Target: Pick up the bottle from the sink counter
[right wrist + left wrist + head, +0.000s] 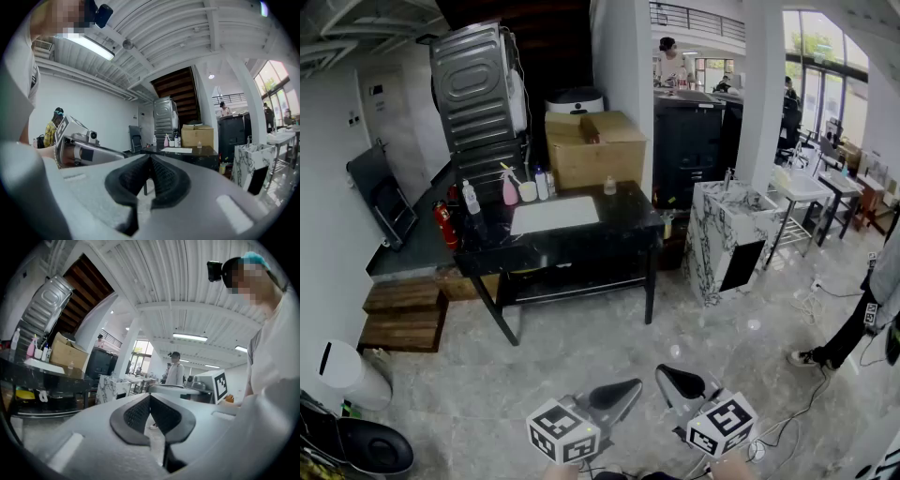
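Note:
A black sink counter (623, 223) with a white basin (554, 214) stands across the room in the head view. Along its back edge stand a clear bottle (471, 198), a pink spray bottle (509, 188), a white bottle (542, 184) and a small bottle (609, 186). My left gripper (628, 386) and right gripper (667, 373) are low at the bottom edge, side by side, far from the counter. Both are shut and empty, pads meeting in the left gripper view (150, 397) and the right gripper view (150, 158). The counter (187, 152) shows small ahead of the right gripper.
Cardboard boxes (595, 145) sit behind the counter. A marble-patterned pedestal sink (733, 234) stands to its right, wooden steps (403, 314) and a red fire extinguisher (443, 225) to its left. A person's leg (853, 328) and floor cables (806, 394) are at the right.

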Motion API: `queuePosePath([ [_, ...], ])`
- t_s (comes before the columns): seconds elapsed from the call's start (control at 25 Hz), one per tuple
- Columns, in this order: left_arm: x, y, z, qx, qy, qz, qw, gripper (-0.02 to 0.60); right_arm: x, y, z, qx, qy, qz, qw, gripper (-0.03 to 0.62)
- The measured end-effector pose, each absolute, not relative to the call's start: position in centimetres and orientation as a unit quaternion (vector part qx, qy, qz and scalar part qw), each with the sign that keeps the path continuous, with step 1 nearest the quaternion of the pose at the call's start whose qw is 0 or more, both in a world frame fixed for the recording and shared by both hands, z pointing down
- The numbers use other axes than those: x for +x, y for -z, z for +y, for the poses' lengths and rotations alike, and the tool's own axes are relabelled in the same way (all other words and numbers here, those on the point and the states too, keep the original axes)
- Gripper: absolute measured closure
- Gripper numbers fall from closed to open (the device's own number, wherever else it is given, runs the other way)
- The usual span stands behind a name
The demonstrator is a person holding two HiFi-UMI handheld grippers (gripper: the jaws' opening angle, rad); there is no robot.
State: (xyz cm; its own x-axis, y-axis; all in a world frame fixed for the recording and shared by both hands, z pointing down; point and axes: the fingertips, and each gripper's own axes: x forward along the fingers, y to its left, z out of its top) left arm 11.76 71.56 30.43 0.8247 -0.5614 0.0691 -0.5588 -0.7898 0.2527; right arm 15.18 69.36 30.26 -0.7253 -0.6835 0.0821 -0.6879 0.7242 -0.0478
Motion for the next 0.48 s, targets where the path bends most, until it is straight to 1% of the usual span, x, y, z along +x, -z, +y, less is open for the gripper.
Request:
queuePosePath([
  [0.12,10.8,-29.8,70.1,0.946,0.007,-0.306,0.105,0.574,14.1,-29.9,68.4,0.371,-0.031,-0.928,0.026,0.591],
  [0.24,9.6,-29.1,68.9,0.943,0.010,-0.319,0.092,0.574,12.9,-29.7,68.0,0.367,-0.008,-0.930,0.037,0.591],
  [0.4,8.9,-26.8,68.1,0.942,0.054,-0.320,0.086,0.574,11.7,-28.8,67.4,0.369,0.006,-0.929,0.034,0.591],
  [0.48,8.5,-26.3,68.3,0.945,0.063,-0.311,0.081,0.574,11.1,-28.2,67.2,0.379,0.014,-0.925,0.020,0.591],
])
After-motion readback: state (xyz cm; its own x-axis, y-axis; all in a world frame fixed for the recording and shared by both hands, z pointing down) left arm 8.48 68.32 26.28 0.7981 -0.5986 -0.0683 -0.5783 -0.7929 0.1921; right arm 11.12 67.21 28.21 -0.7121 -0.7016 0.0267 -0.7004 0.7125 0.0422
